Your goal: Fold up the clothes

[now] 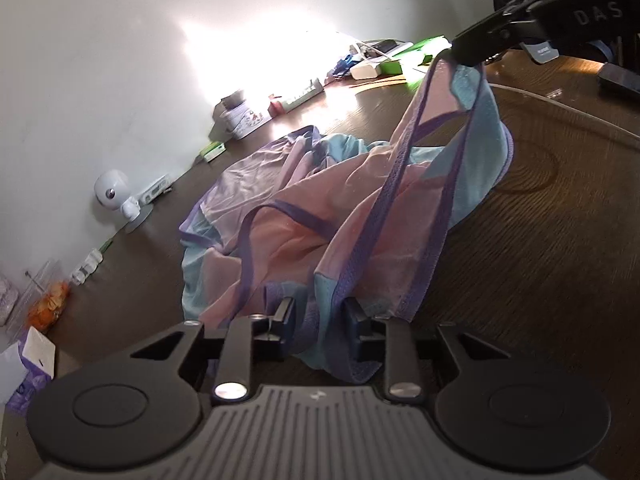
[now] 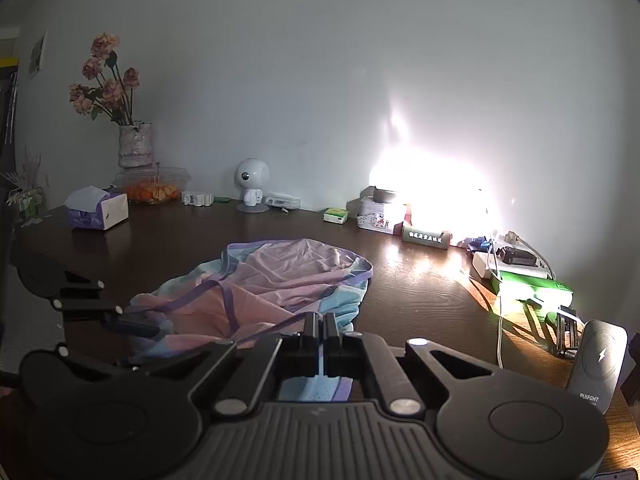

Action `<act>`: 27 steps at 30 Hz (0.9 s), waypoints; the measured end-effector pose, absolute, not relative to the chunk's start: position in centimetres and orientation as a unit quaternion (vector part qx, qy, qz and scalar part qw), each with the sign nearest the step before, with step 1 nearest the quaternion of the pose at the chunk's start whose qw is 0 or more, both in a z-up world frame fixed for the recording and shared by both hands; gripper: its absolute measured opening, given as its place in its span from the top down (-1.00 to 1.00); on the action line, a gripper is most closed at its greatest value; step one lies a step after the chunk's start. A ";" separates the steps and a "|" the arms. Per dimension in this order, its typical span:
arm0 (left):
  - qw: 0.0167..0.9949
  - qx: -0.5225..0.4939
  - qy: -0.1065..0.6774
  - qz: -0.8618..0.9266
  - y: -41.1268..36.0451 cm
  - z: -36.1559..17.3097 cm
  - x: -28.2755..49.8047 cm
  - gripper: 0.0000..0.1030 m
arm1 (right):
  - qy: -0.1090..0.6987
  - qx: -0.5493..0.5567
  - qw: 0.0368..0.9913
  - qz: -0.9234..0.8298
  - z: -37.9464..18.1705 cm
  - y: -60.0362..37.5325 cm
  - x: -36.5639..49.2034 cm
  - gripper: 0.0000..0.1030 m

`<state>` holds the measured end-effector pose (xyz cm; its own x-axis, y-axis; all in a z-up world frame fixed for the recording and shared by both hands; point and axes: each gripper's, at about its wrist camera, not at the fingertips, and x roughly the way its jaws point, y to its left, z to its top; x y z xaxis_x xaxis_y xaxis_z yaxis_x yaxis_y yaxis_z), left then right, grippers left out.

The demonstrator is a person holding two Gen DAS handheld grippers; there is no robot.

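The left tongs, narrowed around a hem of the pastel garment heaped on the tabletop, may slip free if the right tongs, clamped on another edge, pull away.

black linkage tool with silver screws, ribbed grey base.

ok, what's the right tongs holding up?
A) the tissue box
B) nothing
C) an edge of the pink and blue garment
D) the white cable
C: the right tongs are shut on an edge of the pink and blue garment, which hangs from them above the table.
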<state>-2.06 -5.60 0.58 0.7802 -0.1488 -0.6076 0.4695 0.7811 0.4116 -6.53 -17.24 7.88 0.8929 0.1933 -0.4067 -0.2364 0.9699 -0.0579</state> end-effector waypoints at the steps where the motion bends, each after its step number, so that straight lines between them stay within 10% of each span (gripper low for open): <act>1: 0.902 0.279 0.282 -0.171 -5.5 0.5 -2.1 0.42 | 0.203 -0.053 0.971 0.111 7.9 -17.2 -6.6 0.99; 5: 0.905 0.319 0.252 -0.127 -5.7 0.4 -2.4 -0.52 | 0.209 -0.054 0.970 0.112 7.4 -17.1 -6.5 0.99; 8: 0.916 0.337 0.193 -0.101 -6.1 2.1 -4.1 -0.55 | 0.222 -0.060 0.966 0.115 6.7 -16.7 -6.2 0.98; 10: 0.917 0.349 0.163 -0.100 -6.9 2.6 -5.2 -0.45 | 0.225 -0.060 0.966 0.116 6.4 -16.6 -6.2 0.98; 15: 0.899 0.397 0.158 -0.097 -8.8 1.3 -5.8 0.53 | 0.225 -0.059 0.966 0.116 6.4 -16.6 -6.1 0.98; 20: 0.906 0.355 0.196 -0.122 -8.0 1.2 -5.0 0.93 | 0.230 -0.067 0.963 0.121 6.1 -16.7 -6.3 0.98; 27: 0.942 0.254 0.200 -0.087 -5.2 2.8 -4.2 0.96 | 0.288 -0.124 0.940 0.132 3.1 -14.4 -6.1 0.87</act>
